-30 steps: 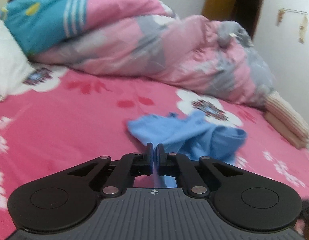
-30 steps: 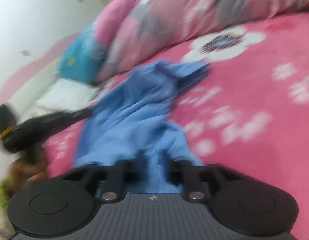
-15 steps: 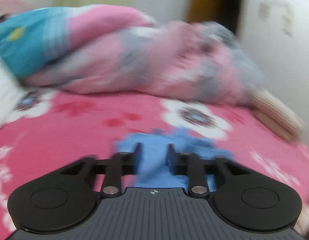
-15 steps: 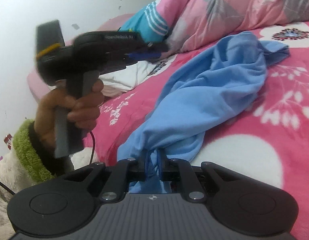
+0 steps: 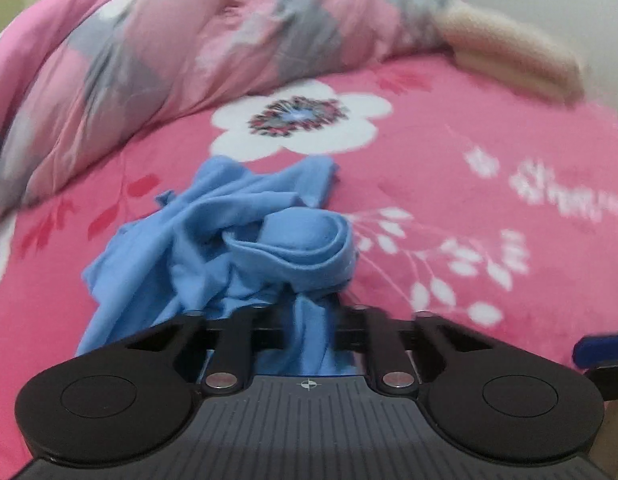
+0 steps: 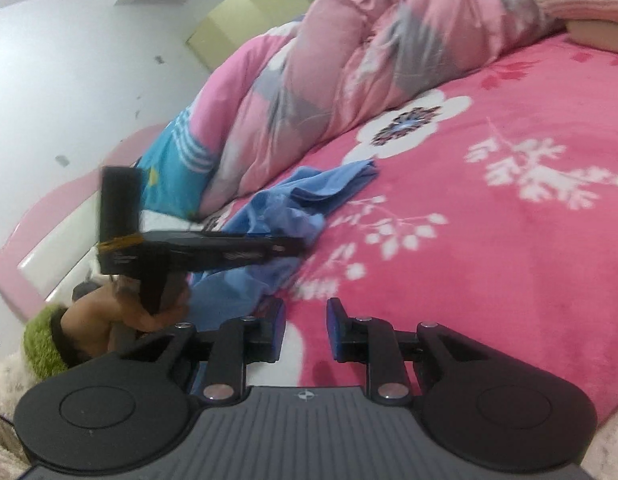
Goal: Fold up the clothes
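A crumpled light blue garment (image 5: 245, 240) lies bunched on the pink floral bedsheet (image 5: 489, 168). My left gripper (image 5: 307, 312) is open, its jaws spread, and a strand of the blue cloth hangs between them. In the right wrist view the garment (image 6: 297, 208) lies ahead and left. My right gripper (image 6: 306, 326) is open and empty just above the sheet, to the right of the cloth. The left gripper's black body shows there side-on (image 6: 197, 250), reaching into the garment.
A rumpled pink and grey duvet (image 5: 197, 36) is heaped along the far side of the bed. A teal striped pillow (image 6: 177, 160) lies by the headboard. A folded beige striped item (image 5: 509, 52) sits at the far right. A white wall (image 6: 69, 80) stands left.
My right gripper has let go of the blue garment and opened, and the cloth has dropped onto the sheet. My left gripper has tilted down over the garment with its jaws still apart.
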Available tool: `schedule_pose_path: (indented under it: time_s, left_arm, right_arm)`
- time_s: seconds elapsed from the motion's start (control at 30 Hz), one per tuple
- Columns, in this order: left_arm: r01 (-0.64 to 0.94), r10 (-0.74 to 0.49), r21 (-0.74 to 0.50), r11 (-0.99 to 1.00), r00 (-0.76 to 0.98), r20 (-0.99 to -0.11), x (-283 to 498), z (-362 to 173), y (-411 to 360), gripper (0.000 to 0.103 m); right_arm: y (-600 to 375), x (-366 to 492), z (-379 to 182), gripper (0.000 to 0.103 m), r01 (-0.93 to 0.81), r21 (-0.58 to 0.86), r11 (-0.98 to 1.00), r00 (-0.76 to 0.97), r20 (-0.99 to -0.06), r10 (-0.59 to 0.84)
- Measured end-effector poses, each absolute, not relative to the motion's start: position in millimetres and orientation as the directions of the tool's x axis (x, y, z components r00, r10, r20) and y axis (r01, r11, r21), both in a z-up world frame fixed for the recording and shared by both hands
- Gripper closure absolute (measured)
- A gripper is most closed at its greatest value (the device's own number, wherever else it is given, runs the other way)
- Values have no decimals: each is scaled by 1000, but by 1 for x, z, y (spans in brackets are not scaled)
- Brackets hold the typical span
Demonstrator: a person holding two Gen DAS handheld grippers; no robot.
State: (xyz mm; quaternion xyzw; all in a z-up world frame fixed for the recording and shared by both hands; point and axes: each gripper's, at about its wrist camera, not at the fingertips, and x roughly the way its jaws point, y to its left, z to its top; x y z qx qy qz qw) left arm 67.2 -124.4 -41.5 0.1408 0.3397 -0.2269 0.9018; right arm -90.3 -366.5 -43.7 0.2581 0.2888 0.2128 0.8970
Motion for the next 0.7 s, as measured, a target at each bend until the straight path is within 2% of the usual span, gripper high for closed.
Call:
schedule_pose_path:
  time_s: [0.17,0.27,0.5,0.7]
  left_arm:
    - [338,-296,-28,941,777,-555,61,-1,-59,97]
    - [215,-222,-73,974,836,-502,60,19,-11,97]
    - [-23,-51,-137,990,856,-514,66,10,81,97]
    - [-183,97,-118,976,851,-517,76,-15,117,97]
  right_arm:
    - [-373,-89,-46,79,-220,595,773,746,-408,526]
    - [-371,-83,-47,79,-221,595,772,743,-410,529]
    - [-357,-70,-47,79,-214,581,785,732,-436,523]
    - [-336,-52,-42,79,-218,521,825,718,-488,497]
